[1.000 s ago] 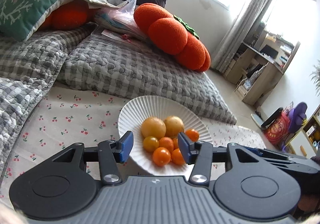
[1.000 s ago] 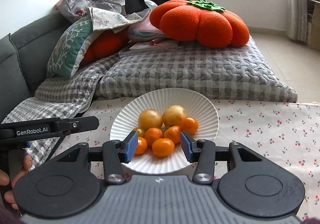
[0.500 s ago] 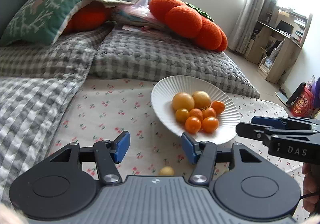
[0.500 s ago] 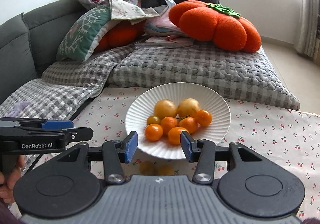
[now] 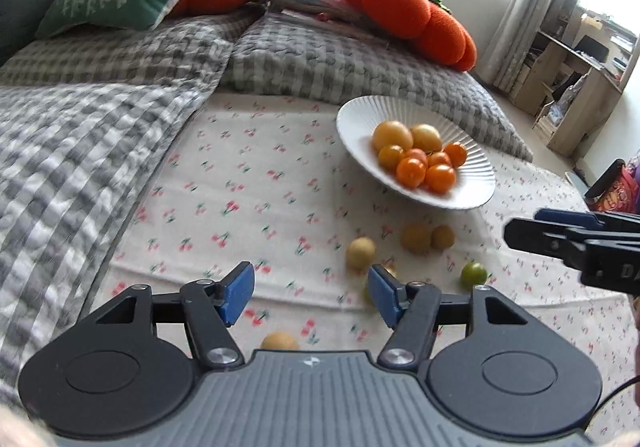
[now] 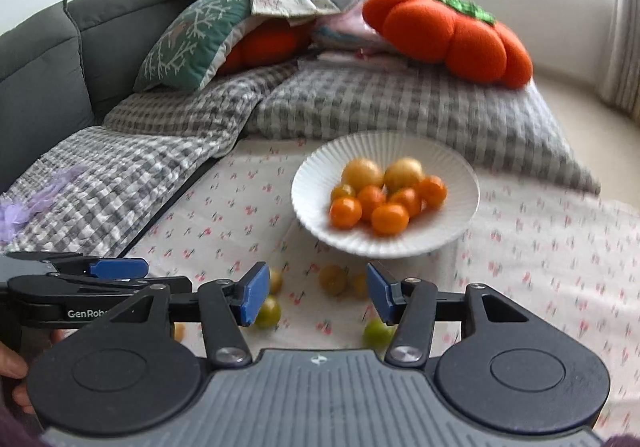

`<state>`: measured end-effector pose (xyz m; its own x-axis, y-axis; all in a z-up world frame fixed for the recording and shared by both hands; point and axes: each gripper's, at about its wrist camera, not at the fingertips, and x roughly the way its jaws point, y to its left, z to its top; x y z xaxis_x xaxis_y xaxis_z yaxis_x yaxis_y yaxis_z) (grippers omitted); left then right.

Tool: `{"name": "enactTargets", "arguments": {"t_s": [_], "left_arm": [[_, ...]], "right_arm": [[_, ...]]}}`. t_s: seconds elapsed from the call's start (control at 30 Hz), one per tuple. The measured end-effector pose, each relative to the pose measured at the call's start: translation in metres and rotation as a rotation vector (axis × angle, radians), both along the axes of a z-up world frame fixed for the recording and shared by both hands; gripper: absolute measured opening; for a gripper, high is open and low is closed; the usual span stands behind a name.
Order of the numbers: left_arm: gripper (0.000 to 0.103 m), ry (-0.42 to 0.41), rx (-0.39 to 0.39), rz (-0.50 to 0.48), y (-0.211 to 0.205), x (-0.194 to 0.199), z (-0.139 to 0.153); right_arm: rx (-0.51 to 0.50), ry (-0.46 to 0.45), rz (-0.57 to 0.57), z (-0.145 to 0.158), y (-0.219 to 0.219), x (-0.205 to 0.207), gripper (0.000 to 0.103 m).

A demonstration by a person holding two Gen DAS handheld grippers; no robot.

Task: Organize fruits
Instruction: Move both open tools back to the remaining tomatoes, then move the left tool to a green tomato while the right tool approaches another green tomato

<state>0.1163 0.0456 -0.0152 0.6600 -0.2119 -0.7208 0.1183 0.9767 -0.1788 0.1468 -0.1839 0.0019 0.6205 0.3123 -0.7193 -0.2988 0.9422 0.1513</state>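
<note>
Plate (image 6: 384,243) ahead of right gripper (image 6: 318,297), holding 7 fruits (image 6: 388,195); loose fruits (image 6: 332,279) on cloth (image 6: 540,247) between.

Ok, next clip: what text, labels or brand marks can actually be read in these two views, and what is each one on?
"GenRob", cut off by the nearer gripper: white lettering on the side of the left gripper, seen in the right wrist view.
"D", perhaps "DA", cut off at the frame edge: pale lettering on the body of the right gripper, seen in the left wrist view.
A small emblem, no letters, marks each gripper's grey housing.
Nothing else is readable.
</note>
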Motion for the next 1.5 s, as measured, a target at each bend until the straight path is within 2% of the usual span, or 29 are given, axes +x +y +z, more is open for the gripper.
{"name": "enactTargets", "arguments": {"t_s": [0.17, 0.3, 0.43, 0.57, 0.83, 0.9, 1.1, 1.37, 1.5], "left_arm": [[0.061, -0.006, -0.002, -0.015, -0.005, -0.011, -0.002], [0.063, -0.02, 0.049, -0.073, -0.027, -0.013, -0.007], [0.063, 0.0, 0.031, -0.105, -0.04, -0.01, -0.015], [0.063, 0.006, 0.081, -0.114, -0.055, -0.003, -0.021], [0.074, 0.015, 0.15, -0.148, -0.084, 0.012, -0.033], [0.074, 0.016, 0.165, -0.141, -0.087, 0.016, -0.037], [0.074, 0.029, 0.11, -0.121, -0.085, 0.028, -0.044], [0.072, 0.03, 0.123, -0.119, -0.09, 0.039, -0.054], [0.062, 0.032, 0.109, -0.125, -0.088, 0.04, -0.055]], "right_arm": [[0.014, 0.025, -0.04, 0.003, -0.008, -0.009, 0.065], [0.014, 0.054, -0.057, -0.003, -0.011, -0.011, 0.065], [-0.019, 0.041, -0.06, -0.007, -0.01, -0.01, 0.065], [-0.036, 0.054, -0.077, -0.015, -0.012, -0.005, 0.065], [-0.057, 0.123, -0.125, -0.036, -0.023, 0.008, 0.065], [-0.055, 0.131, -0.143, -0.038, -0.026, 0.011, 0.066], [-0.05, 0.133, -0.16, -0.039, -0.031, 0.015, 0.066], [-0.088, 0.15, -0.173, -0.052, -0.028, 0.024, 0.067], [-0.09, 0.155, -0.181, -0.056, -0.028, 0.027, 0.065]]}}
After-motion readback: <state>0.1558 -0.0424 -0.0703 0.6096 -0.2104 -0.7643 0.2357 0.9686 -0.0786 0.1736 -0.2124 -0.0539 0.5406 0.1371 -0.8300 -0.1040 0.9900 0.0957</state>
